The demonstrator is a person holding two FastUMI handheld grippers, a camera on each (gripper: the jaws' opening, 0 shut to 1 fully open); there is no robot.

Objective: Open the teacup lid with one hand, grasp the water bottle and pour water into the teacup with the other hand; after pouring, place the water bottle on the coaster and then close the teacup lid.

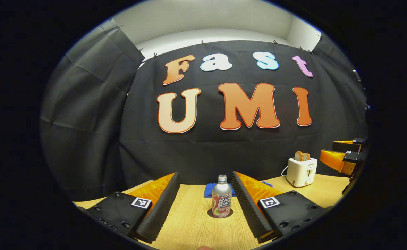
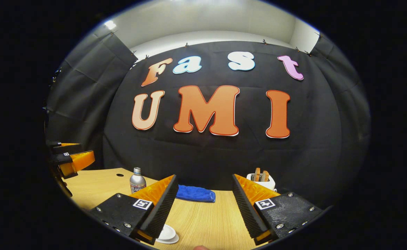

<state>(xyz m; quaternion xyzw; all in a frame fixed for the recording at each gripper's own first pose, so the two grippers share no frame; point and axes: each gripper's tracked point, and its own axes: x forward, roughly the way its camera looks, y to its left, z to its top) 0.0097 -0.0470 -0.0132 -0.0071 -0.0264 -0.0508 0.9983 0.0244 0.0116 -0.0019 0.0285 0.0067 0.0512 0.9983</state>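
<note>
Wooden table [image 1: 189,225] runs forward under both grippers. Nearest in the right gripper view, a white lidded teacup [image 2: 167,234] sits at the bottom edge, half hidden beneath the right gripper [image 2: 203,205], whose fingers stand wide apart and hold nothing. Beyond lie a blue cloth [image 2: 195,193] and, by the wall, a toaster [image 2: 261,180].

In the left gripper view, the left gripper [image 1: 206,203] is likewise spread wide and empty, framing the water bottle [image 1: 221,201] without touching it; the bottle stands upright on a dark coaster [image 1: 213,214].

Risks, as I judge them: the slim bottle could tip if one finger meets it before the other, and the low teacup lid, nearly under the right fingers, could be missed or knocked aside because so little of it shows.
</note>
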